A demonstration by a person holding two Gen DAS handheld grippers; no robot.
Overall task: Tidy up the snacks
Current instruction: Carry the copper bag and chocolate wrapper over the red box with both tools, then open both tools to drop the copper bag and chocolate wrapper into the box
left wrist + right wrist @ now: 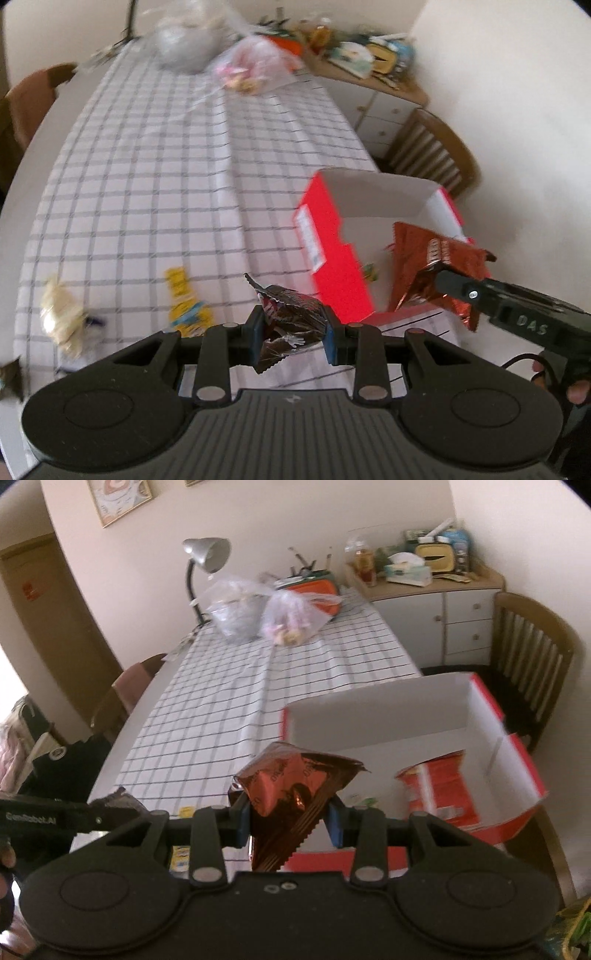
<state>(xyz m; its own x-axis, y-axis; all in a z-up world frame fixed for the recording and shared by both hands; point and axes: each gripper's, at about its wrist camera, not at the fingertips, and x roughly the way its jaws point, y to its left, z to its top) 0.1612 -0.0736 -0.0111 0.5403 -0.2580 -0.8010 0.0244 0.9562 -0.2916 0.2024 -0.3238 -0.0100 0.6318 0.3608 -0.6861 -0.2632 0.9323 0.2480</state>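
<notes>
My left gripper (293, 332) is shut on a dark brown snack wrapper (291, 321), held above the checked tablecloth just left of the red box (328, 236). My right gripper (288, 819) is shut on a copper-red foil snack packet (291, 786), held over the near edge of the red box (517, 738). In the left wrist view the right gripper and its packet (436, 273) hang over the box. A red snack bag (436, 790) lies inside the box. A yellow snack (184, 299) and a pale wrapped snack (62, 317) lie on the cloth at the left.
The table has a white checked cloth (221, 709). Two clear plastic bags (288, 616) and a desk lamp (205, 561) stand at its far end. A wooden chair (532, 657) is behind the box, a cabinet (443, 620) with clutter beyond. Another chair (125, 690) is at the left.
</notes>
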